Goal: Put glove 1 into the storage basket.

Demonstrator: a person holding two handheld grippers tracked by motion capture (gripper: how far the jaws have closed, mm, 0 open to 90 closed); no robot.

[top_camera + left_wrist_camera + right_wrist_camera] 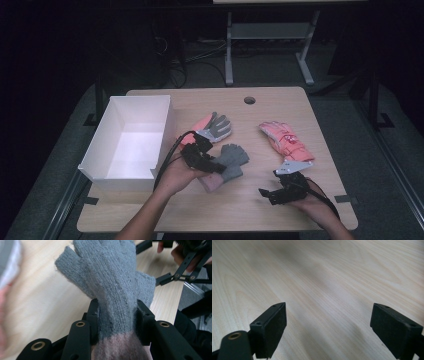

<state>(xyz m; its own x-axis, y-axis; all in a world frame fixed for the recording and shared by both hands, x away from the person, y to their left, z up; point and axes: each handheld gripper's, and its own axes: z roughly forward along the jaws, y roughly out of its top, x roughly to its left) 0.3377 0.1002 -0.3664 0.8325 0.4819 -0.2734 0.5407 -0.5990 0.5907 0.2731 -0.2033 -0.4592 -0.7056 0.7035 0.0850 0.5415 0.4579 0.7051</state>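
Note:
A grey knitted glove with a pink cuff (112, 285) sits between the jaws of my left gripper (117, 315), whose pads press on both sides of its wrist. From above, that gripper (218, 167) holds the grey glove (233, 159) just above the table's middle. A pink and grey glove (212, 126) lies behind it. Another pink glove (287, 141) rests to the right. My right gripper (266, 194) hovers low at the front right, and in its own view the gripper (328, 323) stands open over bare wood.
A white open box (131, 142) stands at the table's left side, close to my left hand. The wooden table (220, 210) has a round cable hole (249, 100) at the back. Table legs and cables lie on the floor beyond.

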